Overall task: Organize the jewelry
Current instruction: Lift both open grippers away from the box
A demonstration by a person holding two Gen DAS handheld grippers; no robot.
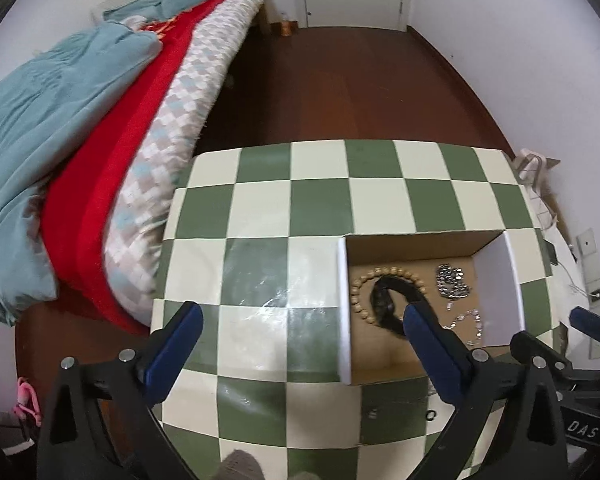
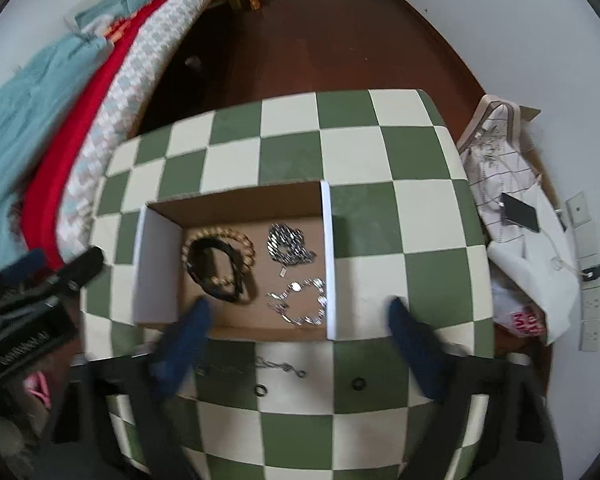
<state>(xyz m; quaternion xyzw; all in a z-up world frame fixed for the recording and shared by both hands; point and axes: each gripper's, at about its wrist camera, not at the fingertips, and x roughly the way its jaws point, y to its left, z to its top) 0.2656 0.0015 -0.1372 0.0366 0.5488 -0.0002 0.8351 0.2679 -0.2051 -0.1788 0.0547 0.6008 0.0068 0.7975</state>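
An open cardboard box [image 2: 156, 264] lies on the green-and-cream checkered table [image 2: 340, 152]. Inside it are a wooden bead bracelet [image 2: 244, 240], a black bracelet [image 2: 204, 276], a crumpled silver chain [image 2: 288, 246] and a silver link bracelet [image 2: 304, 304]. A thin chain [image 2: 280, 366] and two black rings [image 2: 262, 390] lie on the table in front of the box. My right gripper [image 2: 300, 316] is open above the box's near edge, touching nothing. My left gripper [image 1: 300, 324] is open over the bare table left of the box [image 1: 500, 280]; its right finger hides part of the black bracelet [image 1: 384, 300].
A bed with teal, red and checked bedding [image 1: 100, 160] runs along the table's left side. Dark wooden floor [image 1: 340, 80] stretches beyond the table to a white door. A patterned bag, white papers and a black card [image 2: 520, 212] are piled to the right by the wall.
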